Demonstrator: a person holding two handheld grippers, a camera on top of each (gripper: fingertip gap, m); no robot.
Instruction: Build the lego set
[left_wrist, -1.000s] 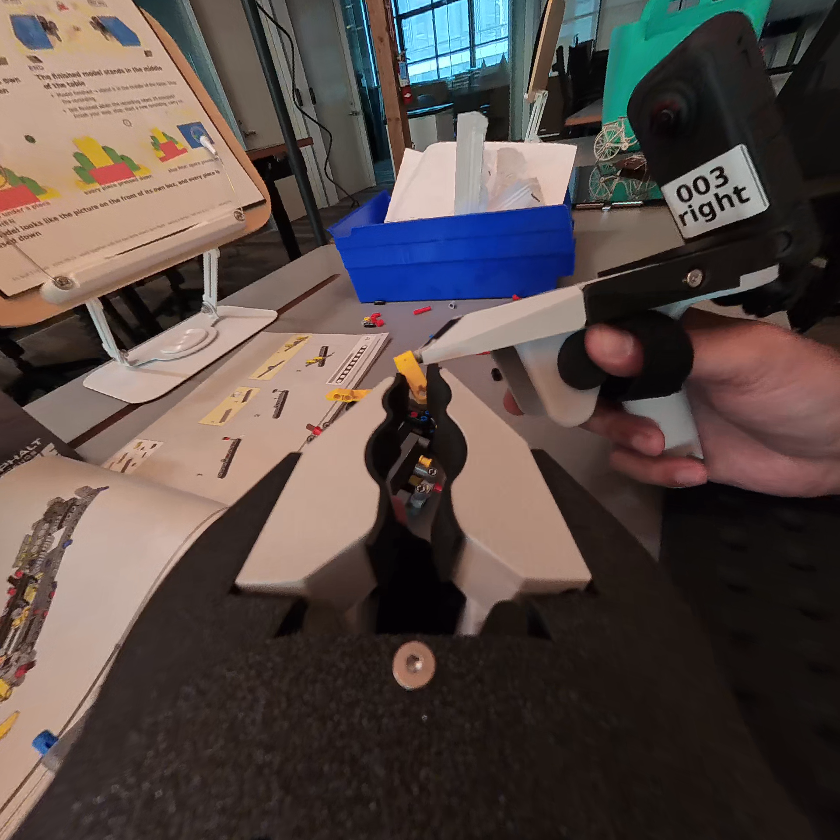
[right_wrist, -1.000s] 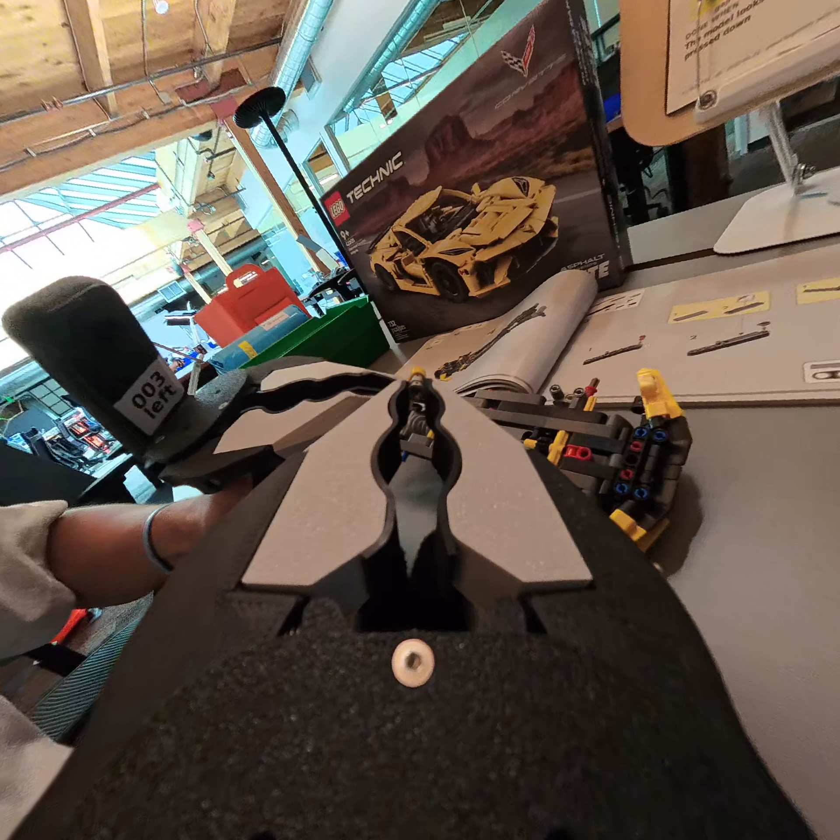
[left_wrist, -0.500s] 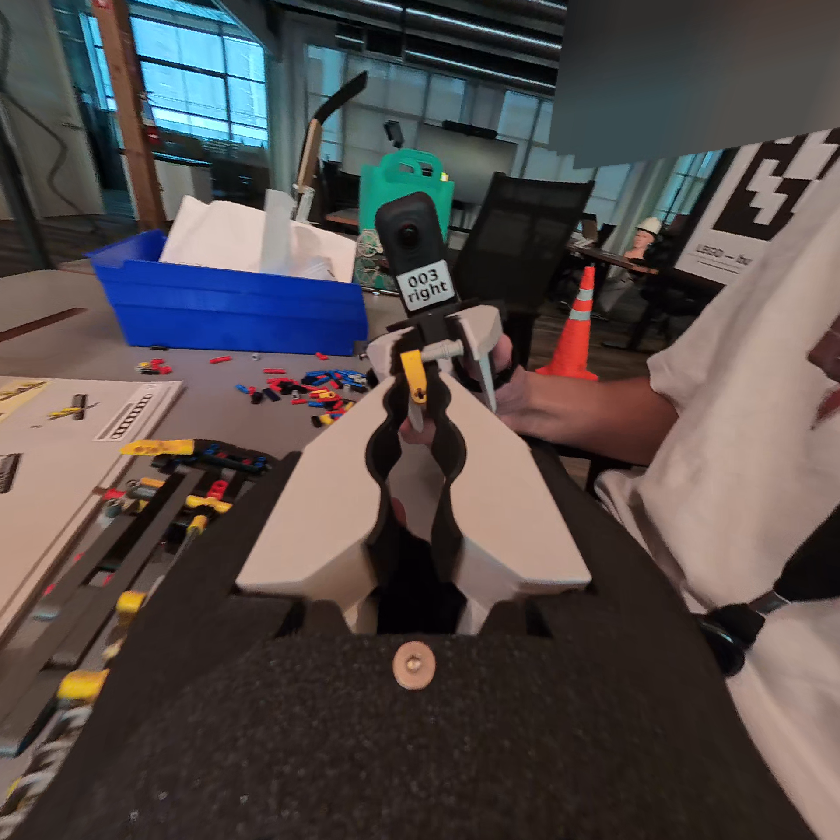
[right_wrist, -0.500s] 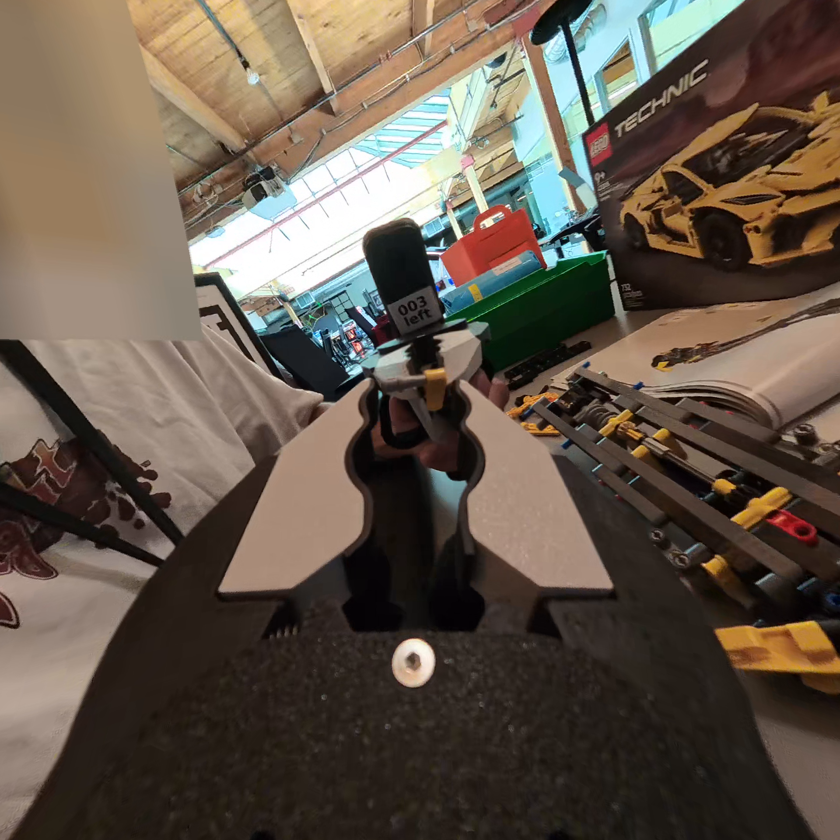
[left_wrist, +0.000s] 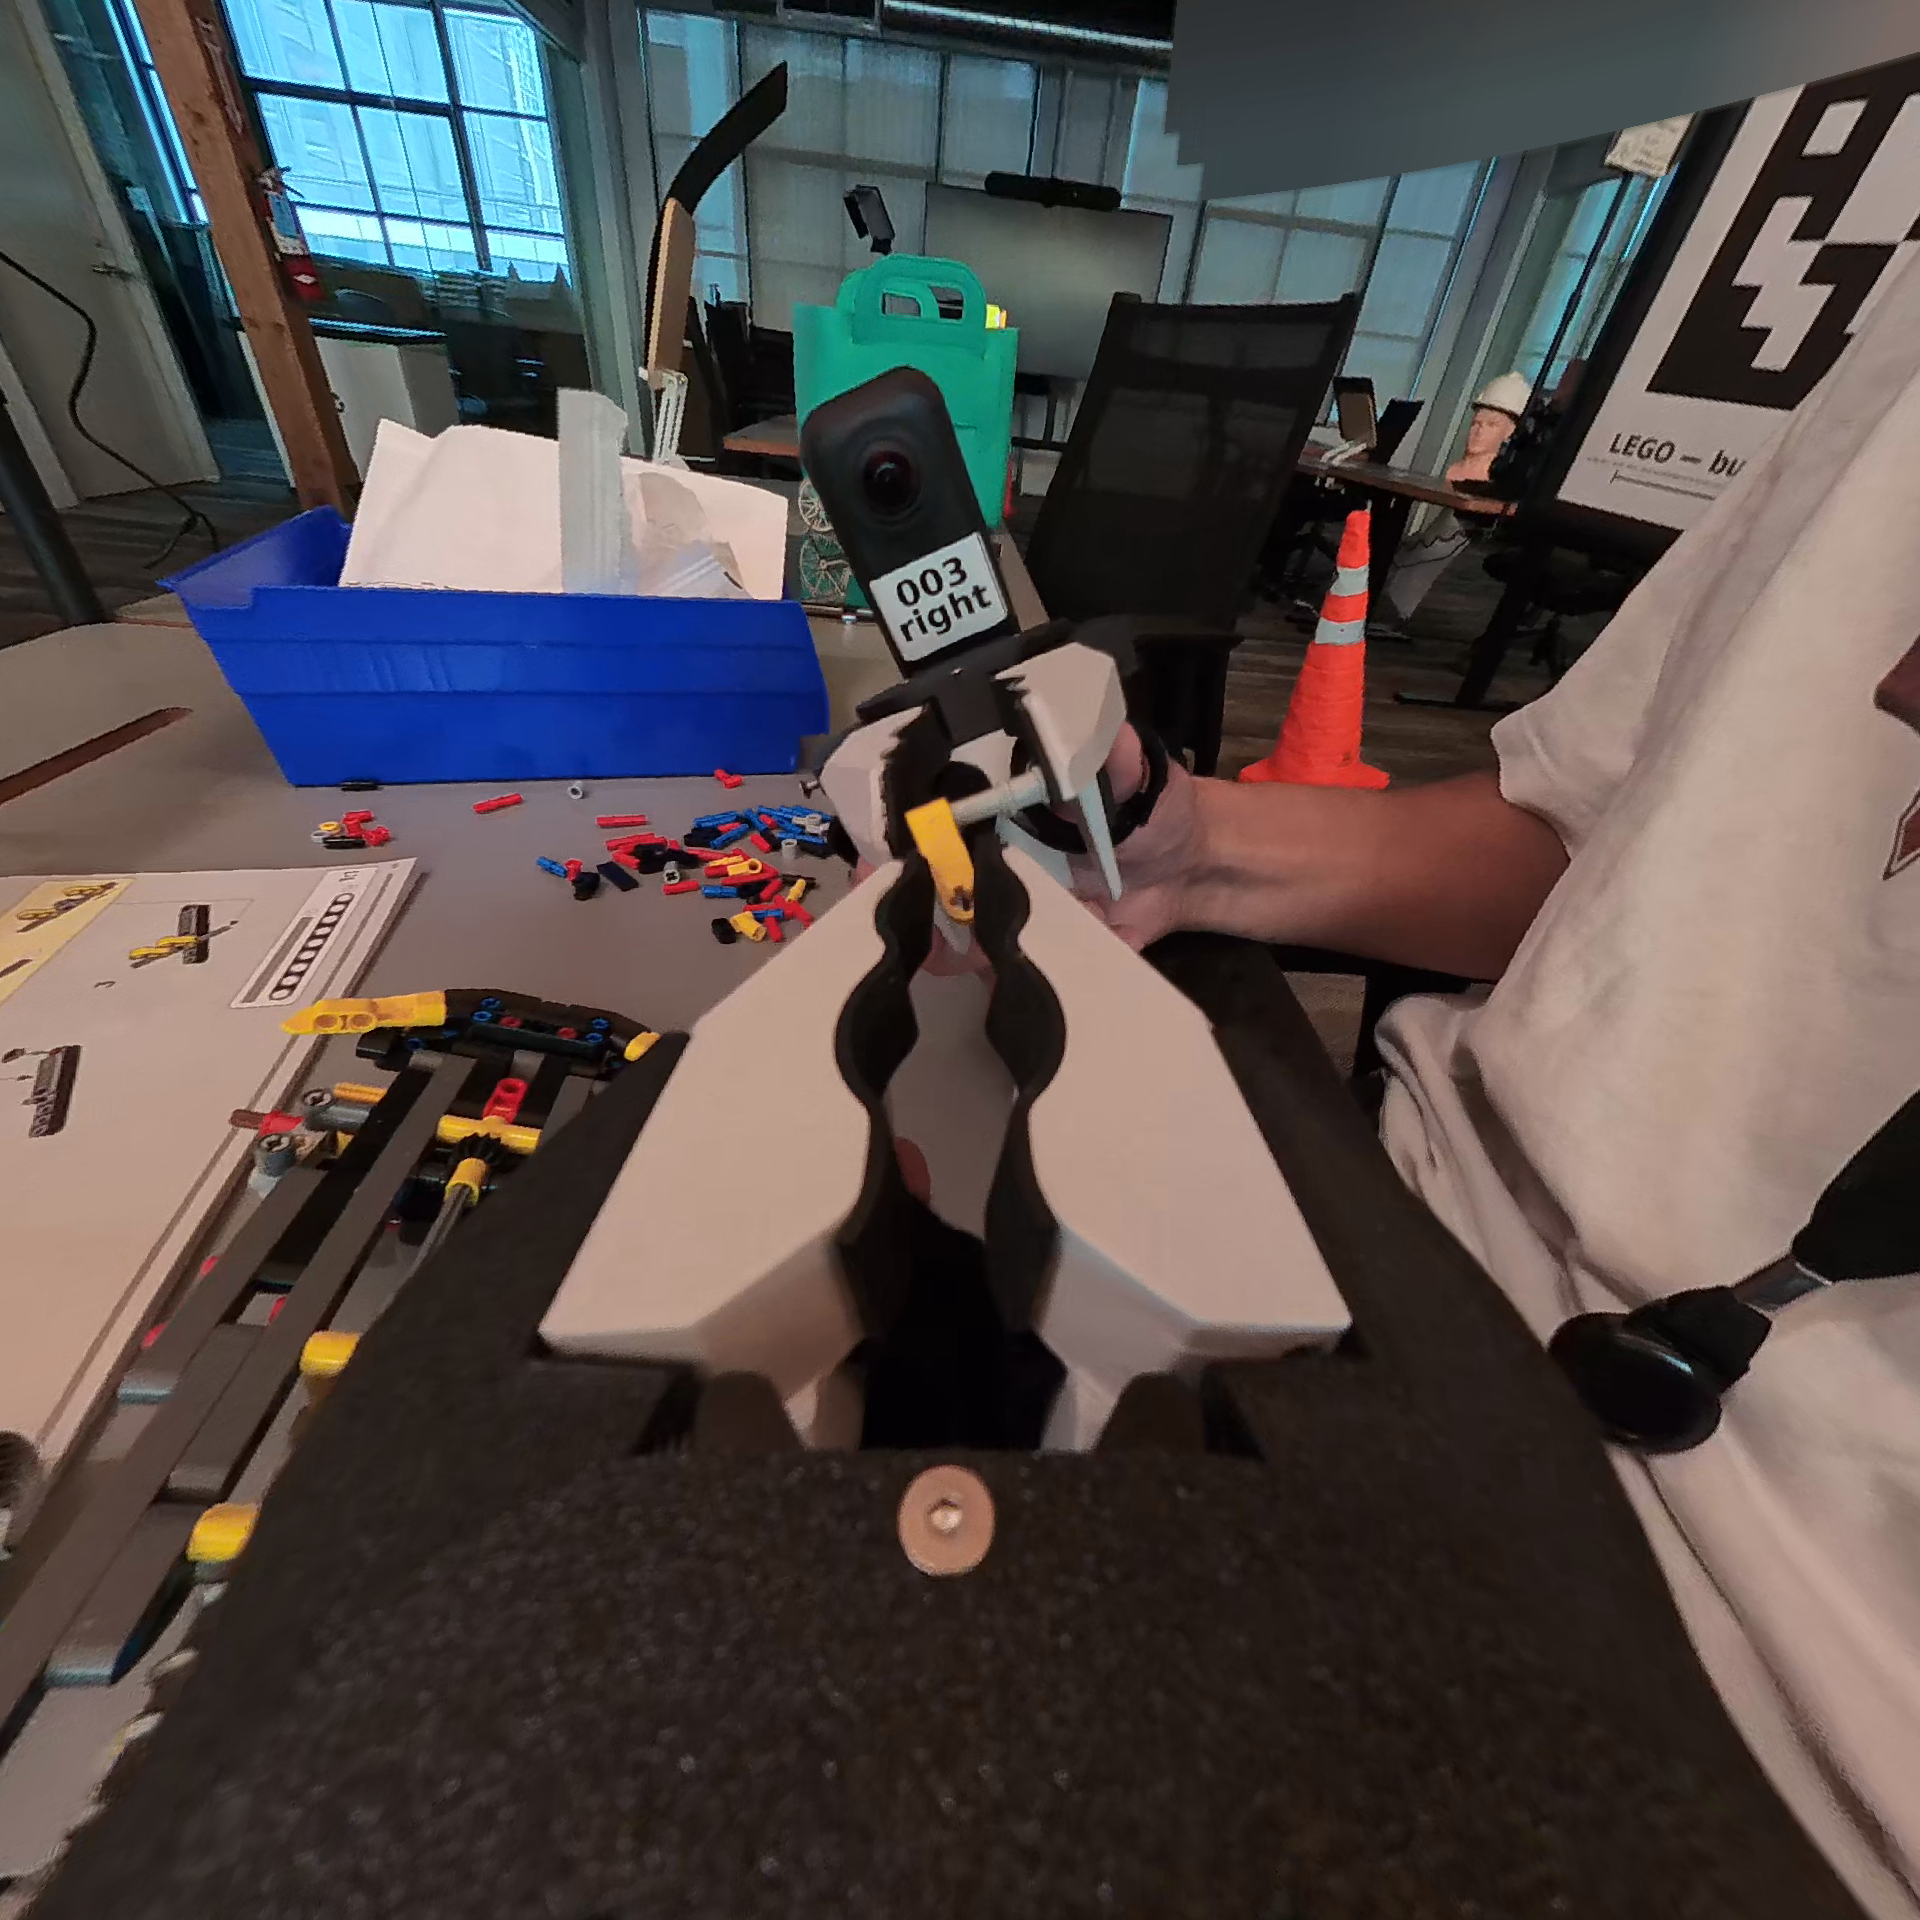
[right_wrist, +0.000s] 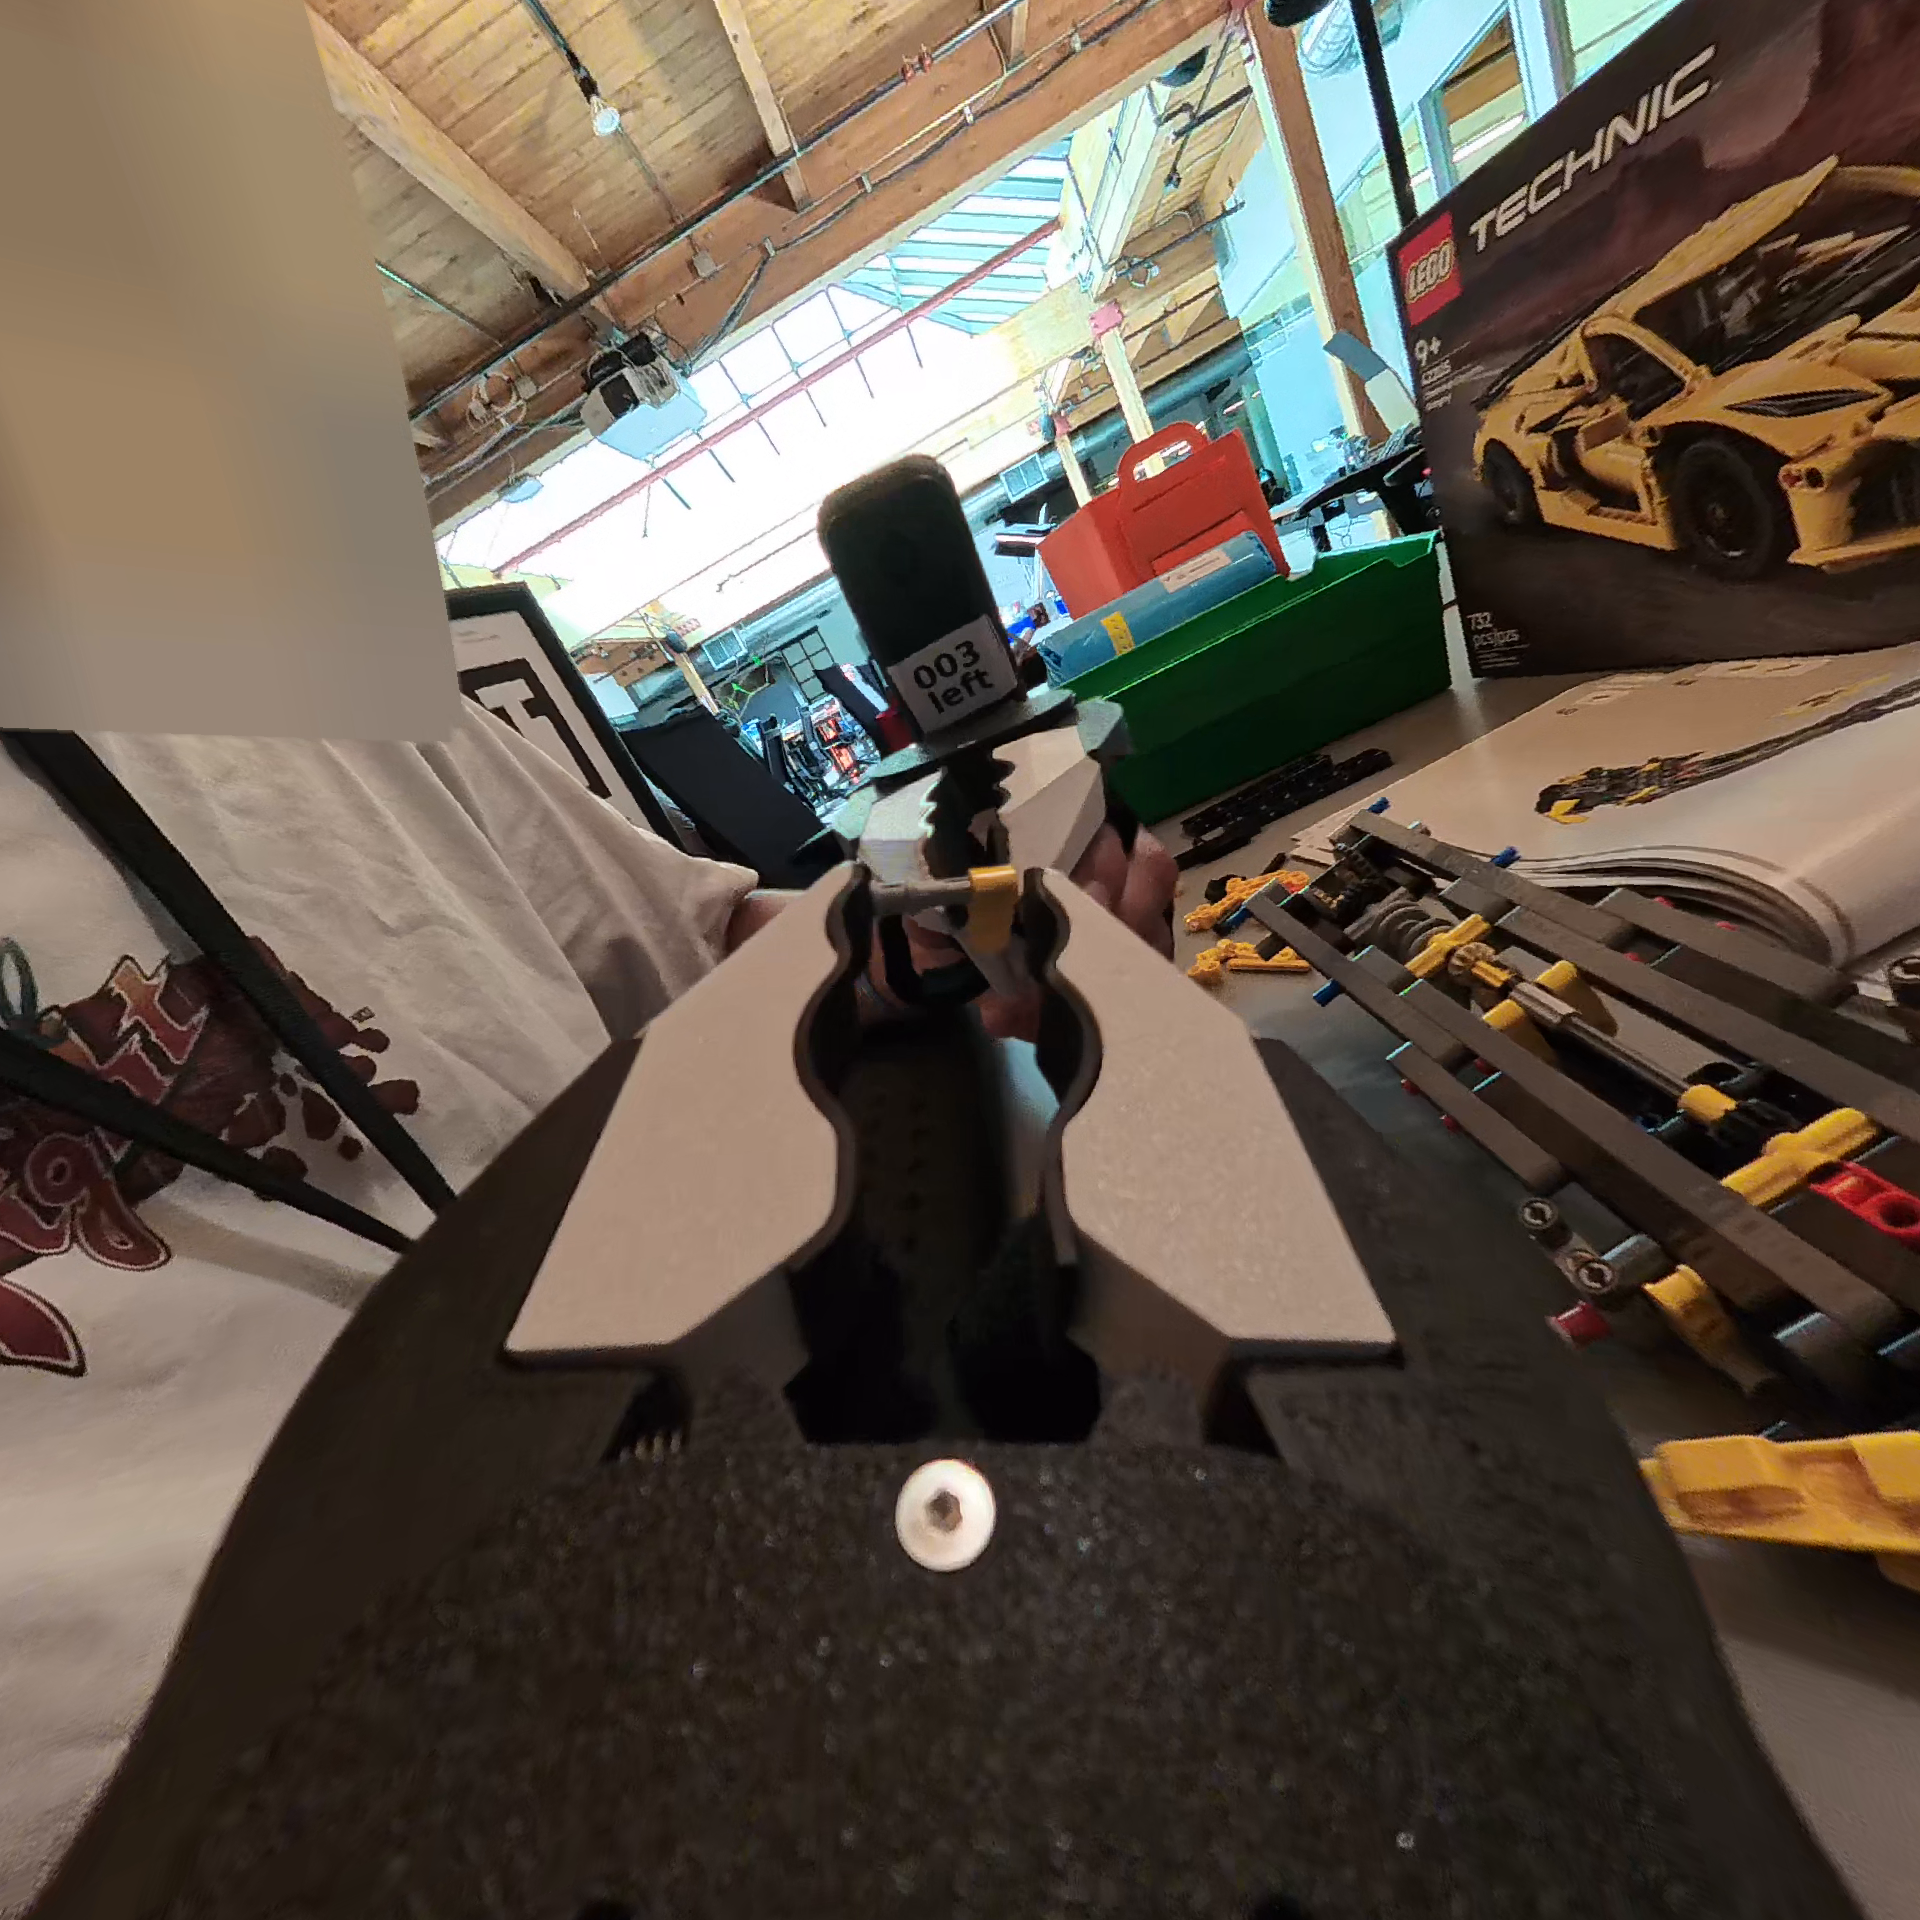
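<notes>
My left gripper (left_wrist: 948, 888) is shut on a small yellow connector (left_wrist: 935, 836), held in the air. A grey axle (left_wrist: 1003, 805) sticks sideways out of the connector. My right gripper (left_wrist: 971, 769) faces it head on, jaws apart on either side of the axle and connector. In the right wrist view, the axle (right_wrist: 920, 894) and connector (right_wrist: 992, 904) span the gap of my right gripper (right_wrist: 943, 899). Whether its pads touch them is unclear. The left gripper (right_wrist: 971, 842) shows behind. The long black chassis (left_wrist: 416, 1132) lies on the table.
Loose red, blue and yellow pieces (left_wrist: 717, 862) lie before a blue bin (left_wrist: 499, 696). Instruction sheets (left_wrist: 156, 1018) sit left. The chassis (right_wrist: 1558, 1060), open booklet (right_wrist: 1714, 831), set box (right_wrist: 1662, 364), green bin (right_wrist: 1299, 675) and a yellow panel (right_wrist: 1787, 1496) are right. The person's shirt (left_wrist: 1714, 831) is close. My left and right fingertips are right by each other.
Both grippers swung away from the chassis and now face each other in the air. The axle now sits in the yellow connector. The right gripper opened, then narrowed around them.
</notes>
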